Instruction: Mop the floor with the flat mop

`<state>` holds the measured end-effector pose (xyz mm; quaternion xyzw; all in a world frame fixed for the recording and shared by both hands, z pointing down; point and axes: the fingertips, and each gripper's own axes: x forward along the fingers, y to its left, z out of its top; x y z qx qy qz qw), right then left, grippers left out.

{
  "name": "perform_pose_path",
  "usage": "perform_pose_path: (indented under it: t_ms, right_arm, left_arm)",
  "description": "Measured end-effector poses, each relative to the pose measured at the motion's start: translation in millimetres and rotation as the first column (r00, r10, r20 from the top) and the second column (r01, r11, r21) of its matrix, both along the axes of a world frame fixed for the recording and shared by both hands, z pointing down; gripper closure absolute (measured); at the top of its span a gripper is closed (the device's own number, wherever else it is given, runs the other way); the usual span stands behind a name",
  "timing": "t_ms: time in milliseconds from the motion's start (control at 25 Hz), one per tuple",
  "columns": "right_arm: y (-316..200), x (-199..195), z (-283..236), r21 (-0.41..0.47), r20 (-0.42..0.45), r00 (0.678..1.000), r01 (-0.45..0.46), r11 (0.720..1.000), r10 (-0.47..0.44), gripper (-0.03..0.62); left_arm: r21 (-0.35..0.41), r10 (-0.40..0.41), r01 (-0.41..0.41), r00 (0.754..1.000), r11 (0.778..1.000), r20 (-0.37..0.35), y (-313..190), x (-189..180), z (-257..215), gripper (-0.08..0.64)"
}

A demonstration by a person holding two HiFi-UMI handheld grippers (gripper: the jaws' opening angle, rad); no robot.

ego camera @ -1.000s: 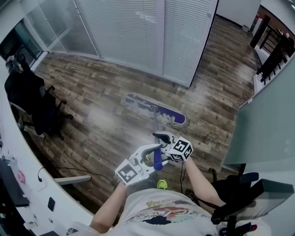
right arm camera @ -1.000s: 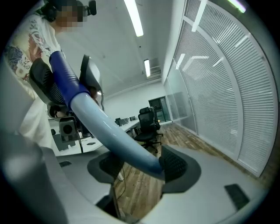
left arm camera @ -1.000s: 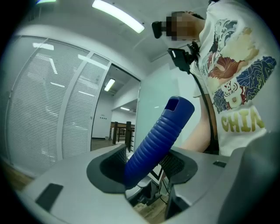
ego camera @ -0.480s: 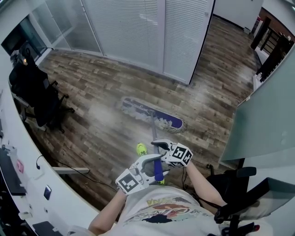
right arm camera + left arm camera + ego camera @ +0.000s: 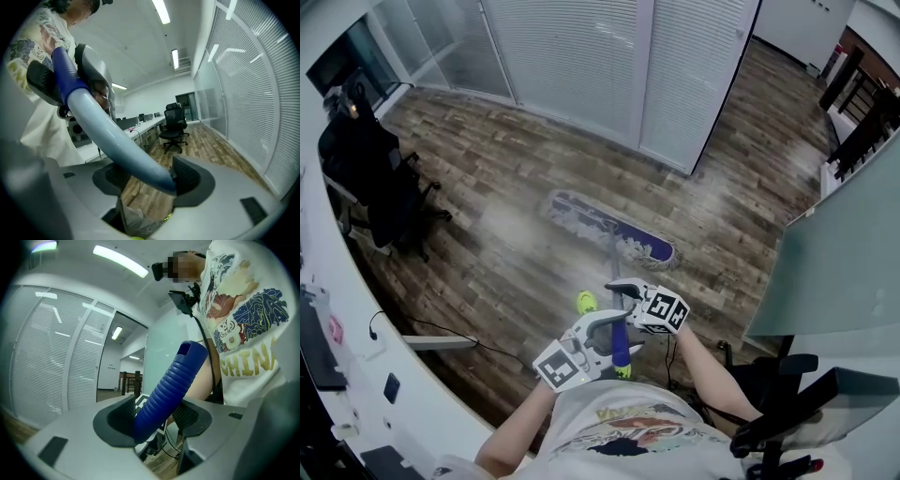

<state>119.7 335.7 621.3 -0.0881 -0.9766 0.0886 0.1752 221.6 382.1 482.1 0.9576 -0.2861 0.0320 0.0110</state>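
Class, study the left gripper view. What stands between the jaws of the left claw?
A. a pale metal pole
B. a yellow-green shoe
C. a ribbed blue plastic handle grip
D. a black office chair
C: in the left gripper view the left claw is closed on the ribbed blue plastic handle grip, which rises slanting from between its jaws.

Left tongs (image 5: 622,330) and right tongs (image 5: 617,290) around mop handle (image 5: 613,258), mop head (image 5: 612,230) on floor (image 5: 487,178).
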Motion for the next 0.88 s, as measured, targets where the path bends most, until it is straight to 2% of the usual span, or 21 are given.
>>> perform_pose_path:
  t_ms: [160, 360, 680, 880]
  right_arm:
    - [-31.8, -19.5, 6.8, 0.021, -0.029, 1.0, 0.005, 1.0, -0.004, 0.337]
    - [-90.7, -49.5, 6.9, 0.003, -0.015, 0.998, -0.062, 0.998, 0.062, 0.337]
    - [-190.8, -133.4, -3.1, -0.012, -0.045, 0.993, -0.11, 0.994, 0.11, 0.337]
    - [-250.0, -186.3, -14.3, -0.037, -0.004, 0.985, -0.175, 0.984, 0.175, 0.337]
  left_arm:
    - [0.005, 0.0, 0.0, 1.0, 1.0, 0.003, -30.2, -19.0, 6.2, 0.343]
    - [0.018, -0.006, 0.007, 1.0, 1.0, -0.027, -85.9, -50.7, 5.1, 0.342]
    - [0.015, 0.015, -0.014, 0.997, 1.0, -0.075, -184.3, -140.2, -11.4, 0.342]
    - [0.031, -0.011, 0.016, 0.989, 0.999, -0.15, -241.6, -198.6, -26.2, 0.343]
